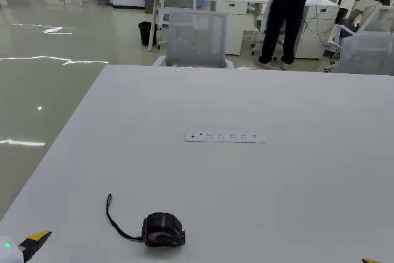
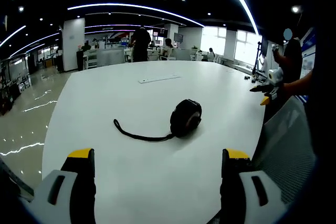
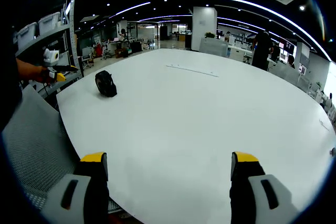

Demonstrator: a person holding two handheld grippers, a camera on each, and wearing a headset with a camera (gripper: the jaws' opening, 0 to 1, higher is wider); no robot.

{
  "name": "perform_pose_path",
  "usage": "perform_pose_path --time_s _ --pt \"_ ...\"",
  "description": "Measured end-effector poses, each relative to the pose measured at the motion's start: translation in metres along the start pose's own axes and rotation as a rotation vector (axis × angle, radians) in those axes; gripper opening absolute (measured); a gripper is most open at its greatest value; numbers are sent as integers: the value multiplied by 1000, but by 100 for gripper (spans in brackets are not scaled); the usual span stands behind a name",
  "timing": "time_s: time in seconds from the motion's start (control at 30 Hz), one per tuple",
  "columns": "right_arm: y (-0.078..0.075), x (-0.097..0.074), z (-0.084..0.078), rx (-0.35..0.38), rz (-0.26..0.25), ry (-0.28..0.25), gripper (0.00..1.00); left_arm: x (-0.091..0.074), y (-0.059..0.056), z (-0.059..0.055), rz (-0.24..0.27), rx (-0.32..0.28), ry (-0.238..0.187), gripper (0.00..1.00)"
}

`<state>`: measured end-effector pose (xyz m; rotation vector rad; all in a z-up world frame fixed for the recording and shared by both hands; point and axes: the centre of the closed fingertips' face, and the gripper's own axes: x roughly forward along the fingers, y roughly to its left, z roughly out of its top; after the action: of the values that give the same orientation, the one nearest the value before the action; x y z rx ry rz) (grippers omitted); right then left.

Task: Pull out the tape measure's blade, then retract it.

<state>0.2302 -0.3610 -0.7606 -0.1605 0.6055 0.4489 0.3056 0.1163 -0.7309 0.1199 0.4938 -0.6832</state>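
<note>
As neither pair of tongs holds anything, we log this as the start: no approach made, blade not yet drawn. Left tongs (image 2: 158, 153): jaws wide apart, empty. Right tongs (image 3: 170, 157): jaws wide apart, empty.

Tape measure (image 1: 164, 230): black case, resting on the white table (image 1: 289, 189) close to its near edge, left of centre in the head view. Blade fully inside, as far as we can see. A black strap (image 1: 116, 217) leaves the case on its left and curves away from us, flat on the table. A white power strip (image 1: 225, 137) lies well beyond, mid-table.

Key relation: in the left gripper view the case sits straight ahead, a little right of the midline between the jaws, with the strap trailing left. In the right gripper view it lies far off to the left, close to the left tongs. We judge the left tongs the nearer, so they suit the case; the right tongs would come across for the blade tip.

Long axis: the case looks rounded, and we cannot tell whether it stands on edge or leans. Which way the blade mouth faces we cannot tell either.

Risk, in our judgement: the free case may slide on the smooth table if nudged before the jaws close.
</note>
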Motion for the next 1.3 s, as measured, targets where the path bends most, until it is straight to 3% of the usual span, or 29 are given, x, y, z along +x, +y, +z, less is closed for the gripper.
perform_pose_path --time_s 0.13,0.23,0.67,0.8,1.1,1.3 --pt "-1 2 7 -16 15 -12 98 6 -2 2 -24 21 9 99" --pt "-1 4 13 -30 24 -28 96 10 -3 9 -38 46 0 99" --pt "2 20 40 -82 81 -53 95 41 -9 36 -134 147 39 99" --pt "6 26 47 -105 104 -58 95 51 -15 41 -176 198 61 99" --pt "22 41 54 -151 183 -38 94 67 -18 52 -226 240 73 99" --pt "32 54 69 -191 231 -43 93 81 -21 60 -271 297 100 98"
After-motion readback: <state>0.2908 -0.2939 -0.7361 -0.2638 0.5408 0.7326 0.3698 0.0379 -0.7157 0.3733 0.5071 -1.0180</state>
